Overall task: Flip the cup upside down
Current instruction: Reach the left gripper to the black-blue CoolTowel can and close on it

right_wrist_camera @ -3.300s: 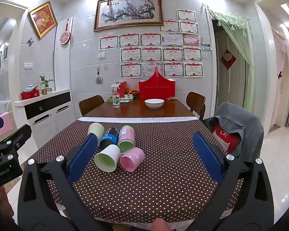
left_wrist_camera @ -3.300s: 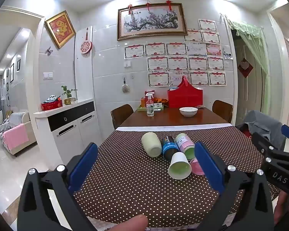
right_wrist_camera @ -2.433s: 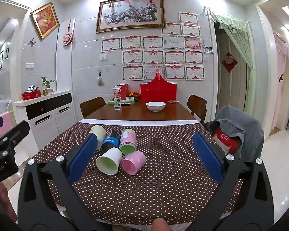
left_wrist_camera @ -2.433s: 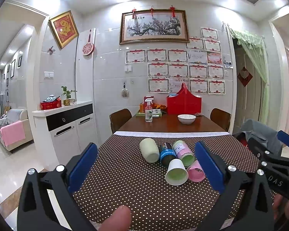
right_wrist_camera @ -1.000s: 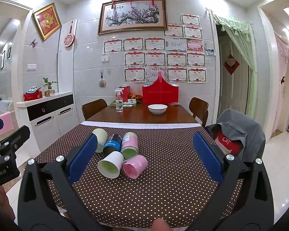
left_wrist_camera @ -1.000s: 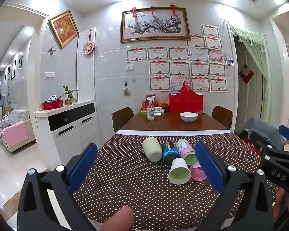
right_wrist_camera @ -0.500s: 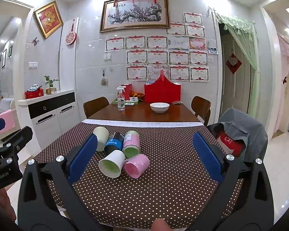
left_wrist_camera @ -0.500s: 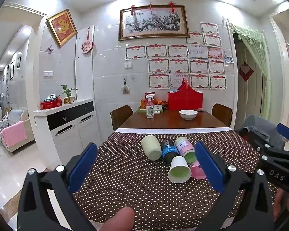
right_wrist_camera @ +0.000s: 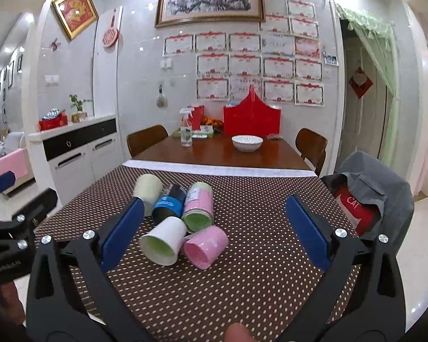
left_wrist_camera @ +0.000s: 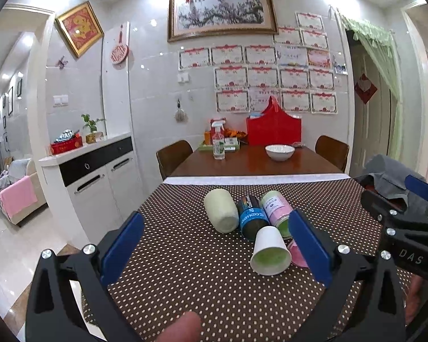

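Observation:
Several cups lie on their sides in a cluster on the brown dotted tablecloth [left_wrist_camera: 185, 270]. A white cup with a green inside [left_wrist_camera: 268, 252] [right_wrist_camera: 164, 240] lies nearest, mouth toward me. A pink cup [right_wrist_camera: 206, 245] lies right of it, mostly hidden behind my finger in the left wrist view [left_wrist_camera: 296, 253]. Behind them lie a pale green cup [left_wrist_camera: 221, 210] [right_wrist_camera: 147, 189], a black-and-blue cup [left_wrist_camera: 251, 218] [right_wrist_camera: 168, 203] and a pink-and-green cup [left_wrist_camera: 275, 208] [right_wrist_camera: 199, 206]. My left gripper [left_wrist_camera: 214, 245] is open and empty, short of the cups. My right gripper [right_wrist_camera: 212, 233] is open and empty, also short of them.
Beyond the cloth the bare wooden table holds a white bowl [left_wrist_camera: 279, 152], a spray bottle [left_wrist_camera: 218, 145] and a red box [left_wrist_camera: 274, 126]. A chair draped with a grey garment [right_wrist_camera: 368, 191] stands at the right. A white cabinet [left_wrist_camera: 97, 176] stands at the left.
Both grippers have drifted slightly toward the cups, so the cluster looks a little larger. Both stay open. The cups have not moved.

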Demonstrator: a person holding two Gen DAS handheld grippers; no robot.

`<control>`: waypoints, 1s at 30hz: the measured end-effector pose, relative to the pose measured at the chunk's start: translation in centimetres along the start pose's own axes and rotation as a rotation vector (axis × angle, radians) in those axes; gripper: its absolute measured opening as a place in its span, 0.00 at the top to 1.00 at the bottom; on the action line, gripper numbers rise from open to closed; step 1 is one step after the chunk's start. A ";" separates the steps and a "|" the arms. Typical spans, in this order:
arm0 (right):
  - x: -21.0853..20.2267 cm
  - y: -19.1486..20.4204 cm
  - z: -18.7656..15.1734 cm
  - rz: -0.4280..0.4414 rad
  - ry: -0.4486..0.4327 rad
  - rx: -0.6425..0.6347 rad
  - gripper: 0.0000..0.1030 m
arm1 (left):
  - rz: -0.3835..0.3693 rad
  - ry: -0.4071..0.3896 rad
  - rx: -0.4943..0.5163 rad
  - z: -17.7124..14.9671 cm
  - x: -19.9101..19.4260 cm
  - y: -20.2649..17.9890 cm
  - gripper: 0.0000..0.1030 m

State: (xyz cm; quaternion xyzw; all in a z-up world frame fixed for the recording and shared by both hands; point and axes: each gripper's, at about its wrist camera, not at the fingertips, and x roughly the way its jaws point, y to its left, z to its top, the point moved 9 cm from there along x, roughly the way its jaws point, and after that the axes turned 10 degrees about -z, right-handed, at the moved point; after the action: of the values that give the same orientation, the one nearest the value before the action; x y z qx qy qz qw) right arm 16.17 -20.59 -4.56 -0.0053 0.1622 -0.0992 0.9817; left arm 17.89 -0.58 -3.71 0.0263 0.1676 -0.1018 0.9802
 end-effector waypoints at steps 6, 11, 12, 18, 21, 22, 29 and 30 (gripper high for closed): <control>5.7 -2.2 -1.0 0.002 0.125 0.048 0.06 | -0.037 0.139 0.011 0.7 7.3 -0.3 0.04; 10.1 -4.2 -2.1 -0.017 0.214 0.074 0.06 | -0.114 0.302 0.017 0.3 14.7 -1.7 0.04; 10.9 -4.6 -2.3 -0.018 0.229 0.079 0.06 | -0.131 0.339 0.007 0.0 16.3 -2.0 0.04; 15.5 -5.4 -2.8 0.005 0.318 0.097 0.06 | -0.214 0.517 -0.080 -2.5 23.9 -2.8 0.04; 17.3 -5.1 -2.7 0.031 0.341 0.104 0.06 | -0.226 0.570 -0.093 -3.4 26.7 -3.3 0.04; 17.8 -4.9 -2.7 0.040 0.348 0.105 0.06 | -0.225 0.580 -0.096 -3.6 27.3 -3.3 0.04; 20.7 -4.1 -2.6 0.086 0.388 0.113 0.06 | -0.213 0.668 -0.126 -5.3 31.3 -2.7 0.04; 21.0 -4.2 -2.8 0.087 0.395 0.117 0.06 | -0.208 0.679 -0.125 -5.8 31.7 -2.6 0.04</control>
State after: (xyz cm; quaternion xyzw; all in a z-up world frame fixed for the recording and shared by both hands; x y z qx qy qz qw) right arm 33.97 -28.74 -13.68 0.0783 0.3457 -0.0651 0.9328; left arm 44.75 -8.70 -19.77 -0.0187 0.4914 -0.1761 0.8527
